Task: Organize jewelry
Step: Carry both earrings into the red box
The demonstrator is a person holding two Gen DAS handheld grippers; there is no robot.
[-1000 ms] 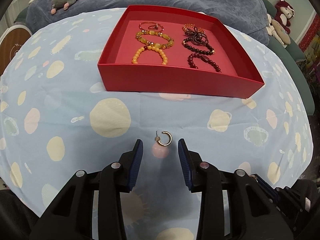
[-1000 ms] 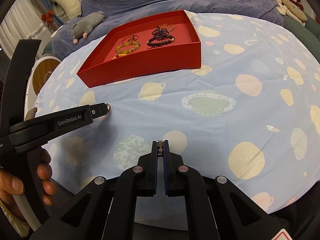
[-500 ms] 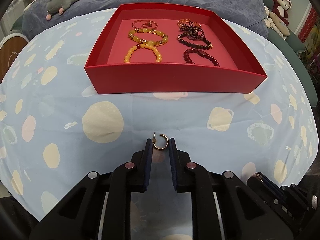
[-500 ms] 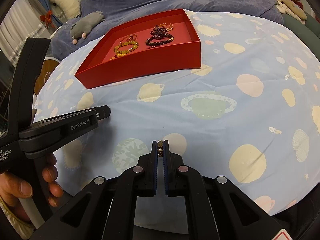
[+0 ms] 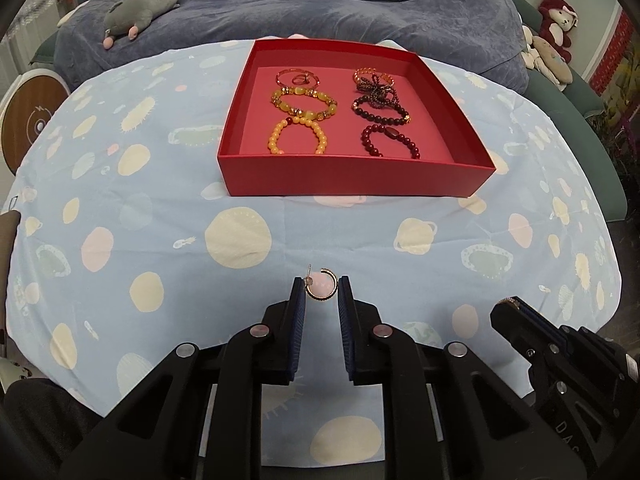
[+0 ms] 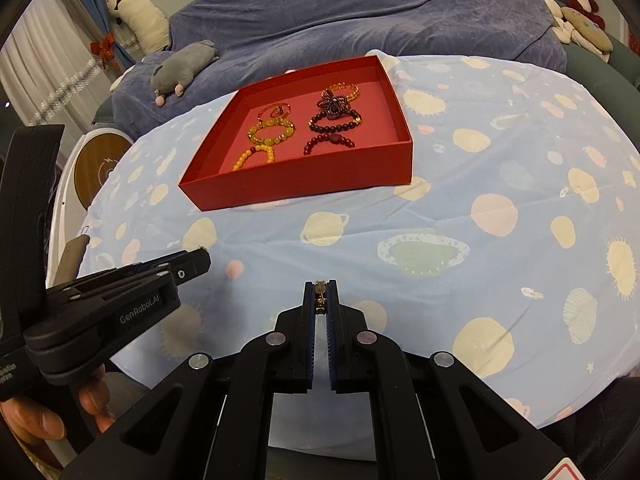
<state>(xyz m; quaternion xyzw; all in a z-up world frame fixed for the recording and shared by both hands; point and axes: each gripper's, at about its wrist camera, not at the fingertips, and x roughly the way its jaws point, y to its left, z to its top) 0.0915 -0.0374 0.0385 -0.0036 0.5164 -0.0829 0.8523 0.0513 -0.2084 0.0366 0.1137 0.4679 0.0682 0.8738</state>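
A red tray (image 5: 352, 180) (image 6: 304, 180) sits on the blue patterned cloth and holds yellow bracelets (image 5: 298, 138) on its left and dark red bracelets (image 5: 386, 136) on its right. My left gripper (image 5: 321, 290) is shut on a gold hoop earring (image 5: 322, 287) and holds it above the cloth, in front of the tray. My right gripper (image 6: 320, 294) is shut on a small gold earring (image 6: 320, 300); it shows at the lower right of the left wrist view (image 5: 516, 312). The left gripper shows at the left of the right wrist view (image 6: 196, 264).
A blue-grey covered sofa (image 5: 320, 4) stands behind the table with a grey plush toy (image 5: 136, 8) on it. More plush toys (image 5: 552, 40) lie at the right. A round white and wooden device (image 5: 28, 128) stands at the left. The cloth's edge (image 5: 600, 280) drops off at the right.
My left gripper closed around the hoop earring and lifted it off the cloth, pulling back from the tray. My right gripper kept its earring and stayed nearly still.
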